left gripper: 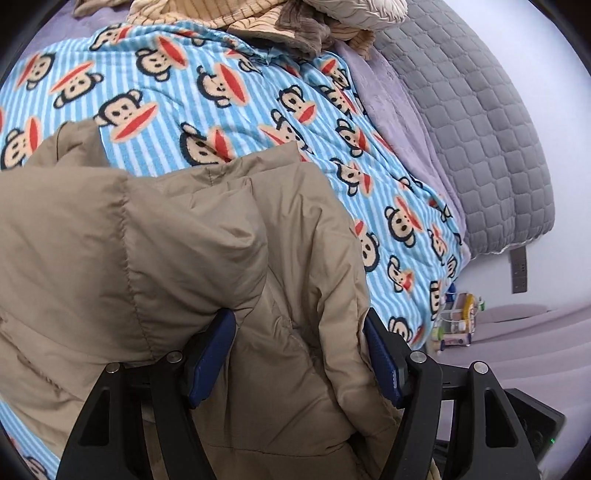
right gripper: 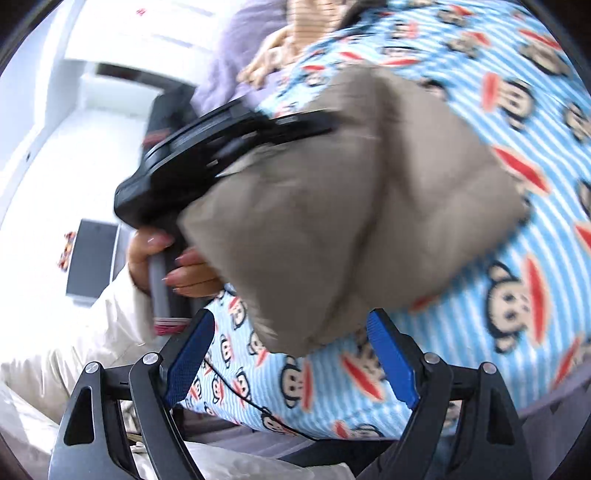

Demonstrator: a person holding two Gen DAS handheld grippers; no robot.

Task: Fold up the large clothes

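A tan puffer jacket (left gripper: 166,240) lies bunched on a blue striped monkey-print blanket (left gripper: 221,110) that covers the bed. My left gripper (left gripper: 298,356) has its blue pads (left gripper: 212,354) set wide apart, with a thick fold of the jacket between them. In the right wrist view, which is blurred, the jacket (right gripper: 351,203) bulges over the left gripper's black body (right gripper: 207,158), which a hand (right gripper: 184,273) holds. My right gripper (right gripper: 291,350) is open over the blanket (right gripper: 480,314). The jacket's lower corner hangs just past its fingertips, and nothing is between them.
A grey quilted cover (left gripper: 480,147) and a purple sheet (left gripper: 399,122) lie at the bed's right side. Striped tan clothes (left gripper: 221,14) are piled at the far end. Small toys (left gripper: 458,317) stand on the floor. A white sleeve (right gripper: 74,350) is at lower left.
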